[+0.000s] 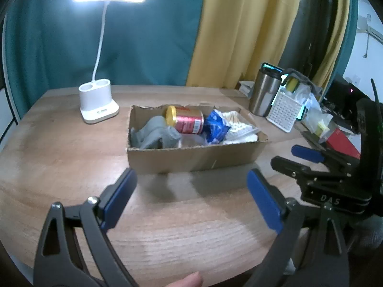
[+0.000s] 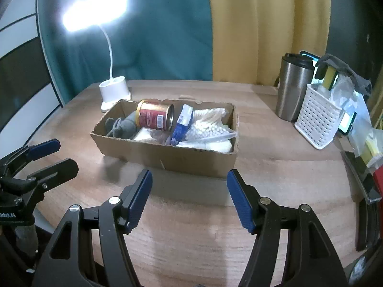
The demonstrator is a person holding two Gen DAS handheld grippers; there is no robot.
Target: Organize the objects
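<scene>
Desk clutter around the work area

A lit white desk lamp [image 1: 99, 105] stands upper left; a steel tumbler [image 2: 293, 88] and white perforated basket [image 2: 317, 122] sit right, before teal and yellow curtains [image 1: 239, 28].

1. The box [image 1: 191, 159] stands on the bench [image 1: 167, 227], near its middle.
2. In the box, the can [image 1: 185, 119] lies on its side, with the cloth [image 1: 155, 132] to its left, and the packet [image 1: 216, 125] and cotton swabs [image 1: 239, 125] to its right.
3. The lamp [image 1: 98, 105] stands behind and left of the box.
4. The mug [image 1: 264, 91] and basket [image 1: 284, 111] stand right of the box, the basket just beside the mug.
</scene>
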